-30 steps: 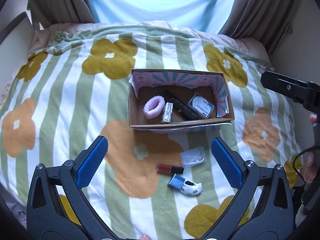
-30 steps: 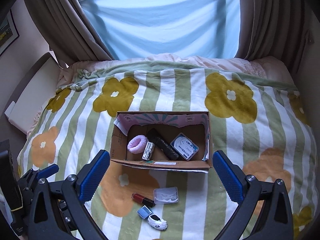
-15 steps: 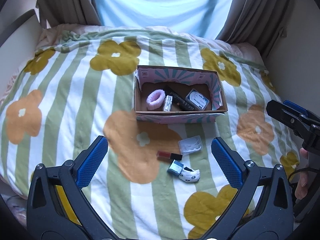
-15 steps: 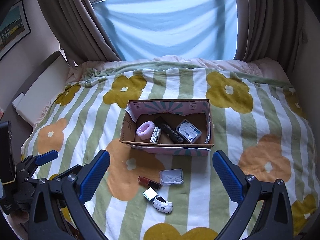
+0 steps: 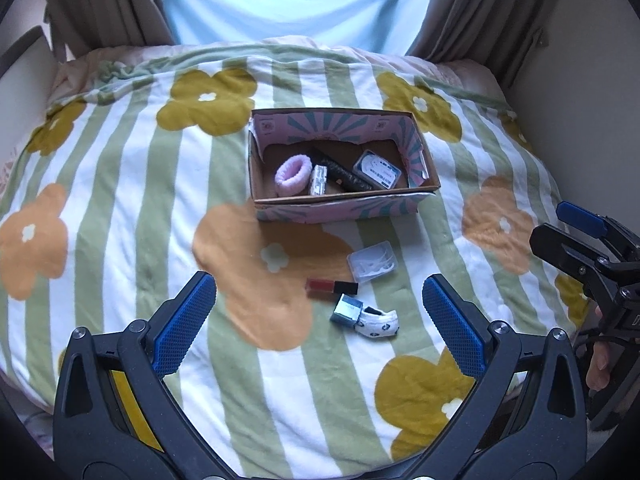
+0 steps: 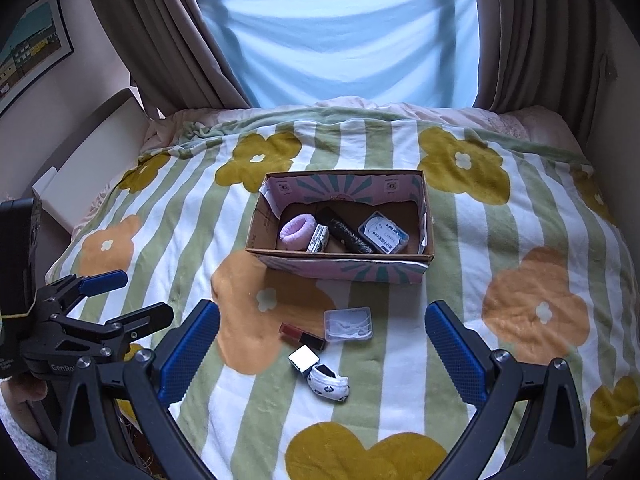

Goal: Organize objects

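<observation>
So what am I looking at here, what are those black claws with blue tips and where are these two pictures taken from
No robot here: a person holds a hand tool in each hand, each with a camera looking forward along its two jaws. The left gripper fills the bottom of its own picture; the right gripper does the same in the other. Each also shows at the other picture's edge. Both stand open and hold nothing.

Below them is a bed with a flowered blanket. On it sits an open cardboard box holding a pink scrunchie and a few small items. In front of the box lie a clear plastic case, a red lipstick, and a small white patterned piece against a small square thing.
</observation>
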Demonstrator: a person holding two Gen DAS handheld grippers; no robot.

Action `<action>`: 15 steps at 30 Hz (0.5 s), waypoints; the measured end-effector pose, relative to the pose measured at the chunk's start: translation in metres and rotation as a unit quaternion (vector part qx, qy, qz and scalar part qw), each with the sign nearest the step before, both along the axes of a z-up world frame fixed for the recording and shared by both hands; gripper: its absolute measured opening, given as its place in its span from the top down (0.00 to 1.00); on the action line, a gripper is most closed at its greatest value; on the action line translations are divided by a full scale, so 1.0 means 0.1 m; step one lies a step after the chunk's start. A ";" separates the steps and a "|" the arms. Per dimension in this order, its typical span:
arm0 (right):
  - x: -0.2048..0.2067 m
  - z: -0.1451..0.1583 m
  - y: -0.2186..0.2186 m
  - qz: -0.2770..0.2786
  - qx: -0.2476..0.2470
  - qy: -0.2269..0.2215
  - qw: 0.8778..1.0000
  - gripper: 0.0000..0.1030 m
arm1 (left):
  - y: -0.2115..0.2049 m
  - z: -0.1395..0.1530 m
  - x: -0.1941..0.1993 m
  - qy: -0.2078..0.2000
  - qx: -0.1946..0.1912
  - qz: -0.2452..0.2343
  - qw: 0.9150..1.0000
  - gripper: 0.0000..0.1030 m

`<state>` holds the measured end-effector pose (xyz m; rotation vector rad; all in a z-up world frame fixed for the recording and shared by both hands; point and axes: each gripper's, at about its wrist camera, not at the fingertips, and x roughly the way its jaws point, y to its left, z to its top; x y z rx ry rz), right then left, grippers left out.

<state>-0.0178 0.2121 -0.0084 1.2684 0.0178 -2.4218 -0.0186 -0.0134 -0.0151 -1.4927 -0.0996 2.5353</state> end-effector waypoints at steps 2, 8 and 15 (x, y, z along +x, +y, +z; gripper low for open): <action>0.06 -0.13 0.01 0.006 0.003 -0.006 1.000 0.01 | 0.03 -0.11 0.02 -0.003 -0.006 -0.022 1.000 0.00; 0.17 -0.66 0.02 0.028 0.016 -0.023 0.999 0.01 | 0.12 -0.61 0.04 -0.017 -0.020 -0.092 0.995 0.00; 0.22 -1.49 -0.02 0.076 0.042 -0.044 0.995 0.05 | 0.27 -1.31 0.00 -0.024 -0.008 -0.165 0.986 0.01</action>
